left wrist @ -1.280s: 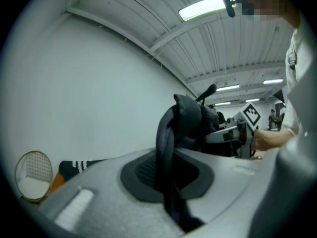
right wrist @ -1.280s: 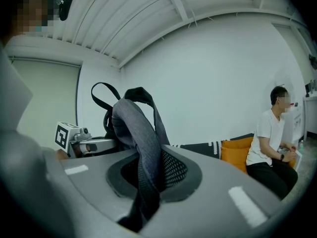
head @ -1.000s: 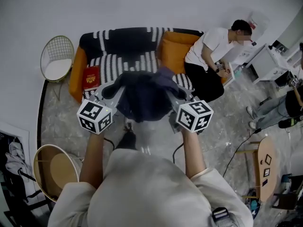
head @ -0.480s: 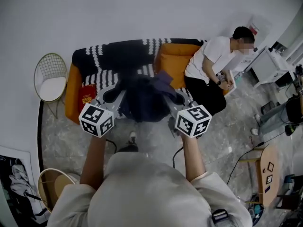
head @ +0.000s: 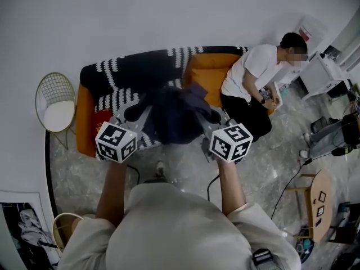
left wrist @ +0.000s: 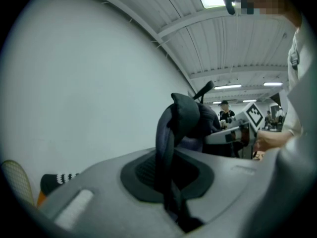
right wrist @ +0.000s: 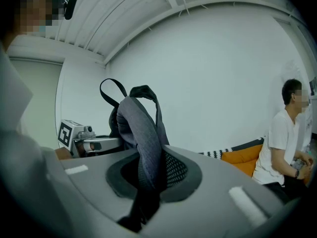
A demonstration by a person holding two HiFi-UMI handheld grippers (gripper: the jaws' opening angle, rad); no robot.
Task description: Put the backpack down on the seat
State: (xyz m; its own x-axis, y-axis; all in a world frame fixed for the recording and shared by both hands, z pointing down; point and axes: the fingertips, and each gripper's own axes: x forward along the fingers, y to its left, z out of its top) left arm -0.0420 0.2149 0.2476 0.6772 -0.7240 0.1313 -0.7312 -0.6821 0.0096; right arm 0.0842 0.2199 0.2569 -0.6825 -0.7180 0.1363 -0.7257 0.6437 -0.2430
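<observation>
A dark navy backpack [head: 174, 117] hangs in the air between my two grippers, in front of the sofa seat [head: 121, 97], which is covered by a black-and-white patterned throw. My left gripper [head: 134, 112] is shut on a padded shoulder strap [left wrist: 165, 143], which runs up out of its jaws. My right gripper [head: 211, 117] is shut on the other grey strap [right wrist: 146, 148]. In the head view the bag's body overlaps the seat's front edge and hides part of it. Whether it touches the seat cannot be told.
A person [head: 253, 80] sits at the sofa's right end beside an orange cushion [head: 207, 73]. A red book [head: 103, 118] lies on the seat's left part. A wire chair [head: 54, 103] stands left of the sofa. Cables and desks are on the right.
Both grippers have carried the backpack closer to the sofa. The sofa now sits lower and nearer in the head view, and the bag overlaps more of the seat.
</observation>
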